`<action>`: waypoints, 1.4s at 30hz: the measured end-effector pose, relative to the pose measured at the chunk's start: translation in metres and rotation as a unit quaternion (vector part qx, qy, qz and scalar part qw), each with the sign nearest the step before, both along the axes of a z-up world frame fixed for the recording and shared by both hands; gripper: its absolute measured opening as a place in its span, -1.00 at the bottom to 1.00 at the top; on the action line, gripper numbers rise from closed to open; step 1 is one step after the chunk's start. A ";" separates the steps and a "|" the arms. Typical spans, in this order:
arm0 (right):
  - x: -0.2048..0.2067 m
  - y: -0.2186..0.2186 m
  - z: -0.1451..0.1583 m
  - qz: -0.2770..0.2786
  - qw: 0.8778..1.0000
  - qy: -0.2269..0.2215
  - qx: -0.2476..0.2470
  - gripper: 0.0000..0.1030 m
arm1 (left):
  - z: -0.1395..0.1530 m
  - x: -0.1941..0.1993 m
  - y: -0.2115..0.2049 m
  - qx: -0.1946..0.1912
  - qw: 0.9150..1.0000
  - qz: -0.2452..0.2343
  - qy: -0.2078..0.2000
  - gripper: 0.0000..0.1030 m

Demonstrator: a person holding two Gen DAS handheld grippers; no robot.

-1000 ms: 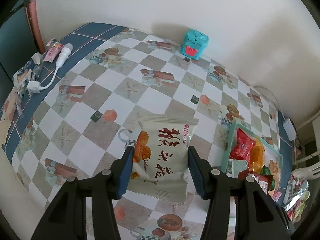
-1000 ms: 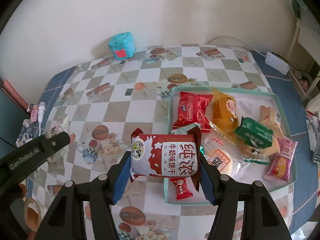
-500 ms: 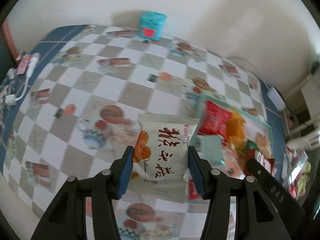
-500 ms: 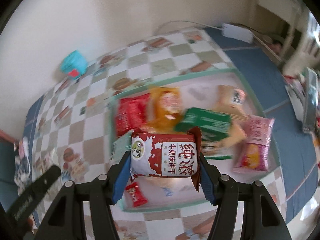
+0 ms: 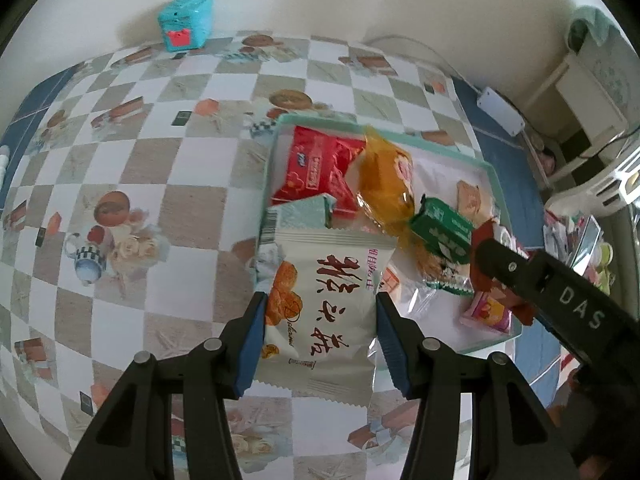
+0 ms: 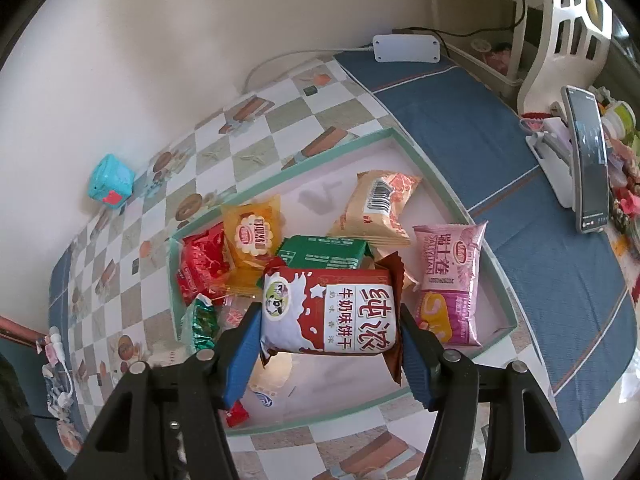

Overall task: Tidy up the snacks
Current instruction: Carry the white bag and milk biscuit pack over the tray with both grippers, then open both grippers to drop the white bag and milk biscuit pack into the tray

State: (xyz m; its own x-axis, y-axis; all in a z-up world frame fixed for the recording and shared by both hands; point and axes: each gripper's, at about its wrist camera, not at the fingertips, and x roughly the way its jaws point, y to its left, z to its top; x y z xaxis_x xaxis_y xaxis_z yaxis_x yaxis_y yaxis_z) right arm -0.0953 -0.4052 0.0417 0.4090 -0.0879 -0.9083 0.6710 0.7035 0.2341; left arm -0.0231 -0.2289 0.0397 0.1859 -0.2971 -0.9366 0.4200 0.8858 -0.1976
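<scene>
My left gripper (image 5: 320,308) is shut on a white snack packet with red writing (image 5: 332,276), held over the near left corner of the teal-rimmed tray (image 5: 276,152). My right gripper (image 6: 330,320) holds a red-and-white biscuit packet (image 6: 332,308) above the tray's (image 6: 460,208) near middle; its jaws are opening, and the pads still touch the packet's sides. One black finger (image 5: 520,268) of the right gripper shows at the right of the left wrist view. In the tray lie a red packet (image 6: 200,264), an orange one (image 6: 252,236), a green one (image 6: 320,254), a tan one (image 6: 376,208) and a pink one (image 6: 448,280).
The tray sits on a checkered tablecloth (image 5: 160,160) against a pale wall. A teal cube toy (image 5: 186,20) stands at the back. A white power adapter (image 6: 406,48) with its cable lies on the blue cloth (image 6: 520,200), and a phone on a stand (image 6: 588,160) is at the right.
Both grippers swung over to the tray with their packets. The left one came from the bare checkered cloth to the tray's corner; the right one moved from the tray's left edge to over its middle.
</scene>
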 end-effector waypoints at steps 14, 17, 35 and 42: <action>0.003 0.002 -0.016 0.003 1.000 0.027 0.015 0.31 | -0.019 0.006 -0.009 -0.001 1.000 0.002 0.006 0.06; 0.004 0.003 -0.019 0.004 0.999 0.035 0.018 0.31 | -0.022 0.009 -0.009 -0.001 1.000 0.005 0.009 0.07; 0.010 0.005 -0.026 0.010 0.998 0.054 0.018 0.66 | -0.014 0.016 0.006 0.004 1.000 0.030 -0.001 0.24; 0.013 0.009 -0.028 0.018 0.998 0.056 0.011 0.82 | -0.009 0.027 0.029 0.021 0.996 0.079 -0.019 0.57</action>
State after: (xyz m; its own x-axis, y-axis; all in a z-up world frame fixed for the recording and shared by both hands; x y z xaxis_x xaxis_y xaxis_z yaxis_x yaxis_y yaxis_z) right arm -0.0820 -0.3963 0.0138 0.3071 -0.0536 -0.9502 0.6677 0.7236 0.1750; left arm 0.0041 -0.1994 0.0304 0.2624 -0.2218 -0.9391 0.2816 0.9485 -0.1453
